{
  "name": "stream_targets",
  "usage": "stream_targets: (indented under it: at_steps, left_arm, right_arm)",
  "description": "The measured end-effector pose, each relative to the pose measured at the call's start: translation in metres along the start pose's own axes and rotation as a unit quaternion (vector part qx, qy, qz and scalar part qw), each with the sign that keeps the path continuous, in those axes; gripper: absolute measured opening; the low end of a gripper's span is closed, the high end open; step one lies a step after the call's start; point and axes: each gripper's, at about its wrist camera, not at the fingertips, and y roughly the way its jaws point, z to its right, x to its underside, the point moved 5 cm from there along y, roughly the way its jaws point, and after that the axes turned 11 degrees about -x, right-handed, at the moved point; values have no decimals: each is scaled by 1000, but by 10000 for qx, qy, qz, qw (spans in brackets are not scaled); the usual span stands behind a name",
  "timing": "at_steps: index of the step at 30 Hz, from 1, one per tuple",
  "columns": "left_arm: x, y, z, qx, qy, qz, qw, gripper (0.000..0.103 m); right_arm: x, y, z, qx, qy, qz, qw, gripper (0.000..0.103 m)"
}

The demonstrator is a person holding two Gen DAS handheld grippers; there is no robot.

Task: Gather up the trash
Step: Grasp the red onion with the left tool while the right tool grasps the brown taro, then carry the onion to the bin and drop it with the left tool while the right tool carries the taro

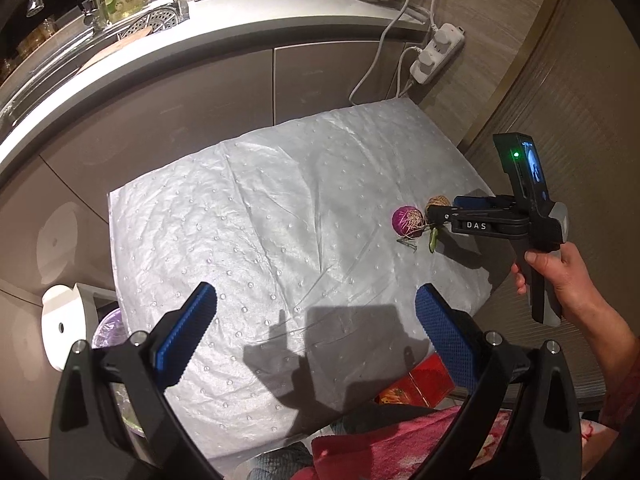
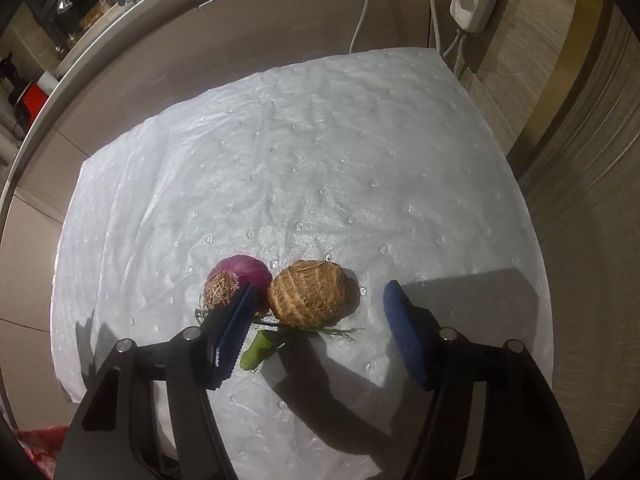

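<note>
A purple onion (image 2: pixel 244 276) with dry roots and a brown fibrous taro (image 2: pixel 308 294) lie side by side on a white dimpled mat (image 2: pixel 320 140). A green stalk piece (image 2: pixel 260 350) and thin green stems (image 2: pixel 336 331) lie just in front of them. My right gripper (image 2: pixel 318 330) is open, its jaws either side of the taro, close above the mat. In the left wrist view the onion (image 1: pixel 405 221), taro (image 1: pixel 438 202) and right gripper (image 1: pixel 444 210) show at the mat's right. My left gripper (image 1: pixel 316 332) is open and empty over the mat's near edge.
A white lidded trash bin (image 1: pixel 66 326) with a purple liner stands left of the mat. A power strip (image 1: pixel 438 52) with cables hangs behind the mat. Grey cabinets (image 1: pixel 200 92) and a counter run along the back. A red packet (image 1: pixel 420 386) lies at the near edge.
</note>
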Motion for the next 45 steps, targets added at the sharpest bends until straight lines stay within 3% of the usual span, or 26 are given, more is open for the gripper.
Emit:
stream_targets:
  at_steps: [4, 7, 13, 24, 29, 34, 37, 40, 45]
  left_arm:
    - [-7, 8, 10, 78, 13, -52, 10000, 95]
    - [-16, 20, 23, 236, 5, -114, 9997, 95]
    - [-37, 58, 57, 377, 203, -225, 9988, 95]
    - [-64, 132, 139, 390, 1049, -504, 9924, 94]
    - [-61, 161, 154, 497, 1038, -913, 9892, 73]
    - [-55, 174, 160, 390, 1085, -1081, 9874, 73]
    - [-52, 172, 164, 128, 1226, -877, 9885, 65]
    - [-48, 166, 163, 51, 1383, -642, 9883, 41]
    - [-48, 163, 155, 220, 1254, -770, 9889, 38]
  right_arm:
    - [4, 4, -5, -60, -159, -115, 9998, 46]
    - [4, 2, -4, -117, -123, -97, 9998, 45]
    - [1, -29, 16, -735, 596, 411, 9947, 45]
    - [10, -91, 30, -609, 683, 943, 9913, 46]
    - [21, -104, 42, -560, 854, 1052, 9892, 46]
    - [30, -112, 50, -561, 997, 1111, 9872, 46]
    - [33, -114, 50, -561, 1016, 1127, 9868, 46]
    - [31, -113, 48, -566, 990, 1126, 9871, 46]
    - [29, -110, 42, -612, 935, 1097, 9877, 46]
